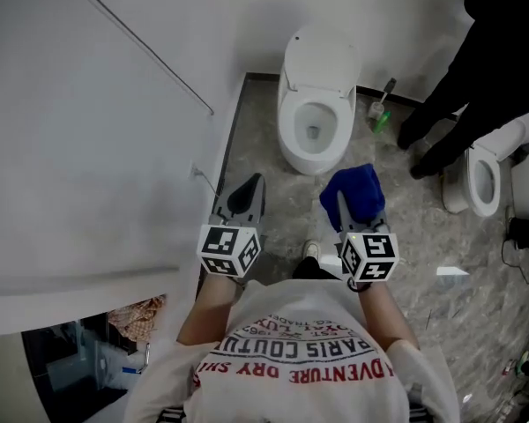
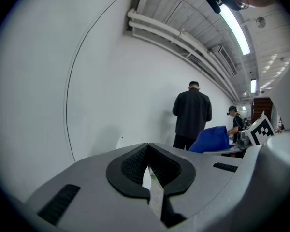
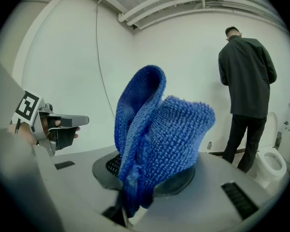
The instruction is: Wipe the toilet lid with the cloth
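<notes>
Approaching phase: right gripper (image 1: 342,199) clamps the fuzzy blue microfibre cloth (image 1: 354,190); left gripper (image 1: 252,188) is closed, empty. White ceramic toilet (image 1: 313,152) stands at twelve o'clock, well apart, its lid (image 1: 322,60) apparently raised. Next move calls for carrying the cloth forward onto it.

Blue nubby cloth (image 3: 164,129) bunched upright, pinched in right gripper (image 3: 145,178); white toilet lid (image 1: 323,58) raised, approx. upright

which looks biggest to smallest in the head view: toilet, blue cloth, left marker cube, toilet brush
1. toilet
2. blue cloth and left marker cube: about alike, and the cube is nearer the camera
3. toilet brush
</notes>
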`<action>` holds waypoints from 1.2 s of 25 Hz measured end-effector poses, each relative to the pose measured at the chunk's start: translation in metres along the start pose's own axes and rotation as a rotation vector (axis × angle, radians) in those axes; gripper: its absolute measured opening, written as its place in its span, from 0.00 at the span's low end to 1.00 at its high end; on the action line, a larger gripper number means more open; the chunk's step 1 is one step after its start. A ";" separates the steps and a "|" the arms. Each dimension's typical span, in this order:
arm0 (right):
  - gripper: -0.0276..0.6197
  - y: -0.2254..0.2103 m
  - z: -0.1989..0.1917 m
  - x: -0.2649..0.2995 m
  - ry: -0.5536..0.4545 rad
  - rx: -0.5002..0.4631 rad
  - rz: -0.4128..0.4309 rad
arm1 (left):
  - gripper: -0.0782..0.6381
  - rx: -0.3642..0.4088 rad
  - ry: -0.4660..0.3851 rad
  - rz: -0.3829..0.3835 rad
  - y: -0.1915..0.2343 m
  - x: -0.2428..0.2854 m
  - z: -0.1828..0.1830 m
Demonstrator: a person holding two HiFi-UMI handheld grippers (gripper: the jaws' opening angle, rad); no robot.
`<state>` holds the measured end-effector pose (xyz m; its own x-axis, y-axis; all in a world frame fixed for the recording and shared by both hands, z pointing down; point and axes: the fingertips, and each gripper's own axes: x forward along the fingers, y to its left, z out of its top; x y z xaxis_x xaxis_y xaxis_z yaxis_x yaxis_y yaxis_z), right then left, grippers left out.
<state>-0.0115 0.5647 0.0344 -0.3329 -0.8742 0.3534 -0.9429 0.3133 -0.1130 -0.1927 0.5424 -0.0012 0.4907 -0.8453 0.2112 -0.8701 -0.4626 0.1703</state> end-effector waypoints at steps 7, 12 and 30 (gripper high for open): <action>0.19 -0.082 0.034 0.056 0.001 -0.019 0.040 | 0.12 -0.002 0.007 0.039 -0.013 0.094 0.018; 0.19 -0.124 0.039 0.084 0.015 0.009 0.042 | 0.12 0.003 0.050 0.049 -0.019 0.137 0.016; 0.19 -0.195 0.046 0.264 0.116 0.031 -0.050 | 0.12 -0.076 0.111 -0.042 0.091 0.340 0.010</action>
<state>0.0843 0.2561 0.1073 -0.2830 -0.8391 0.4646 -0.9589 0.2570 -0.1201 -0.1054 0.2104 0.0763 0.5323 -0.7891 0.3065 -0.8448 -0.4718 0.2525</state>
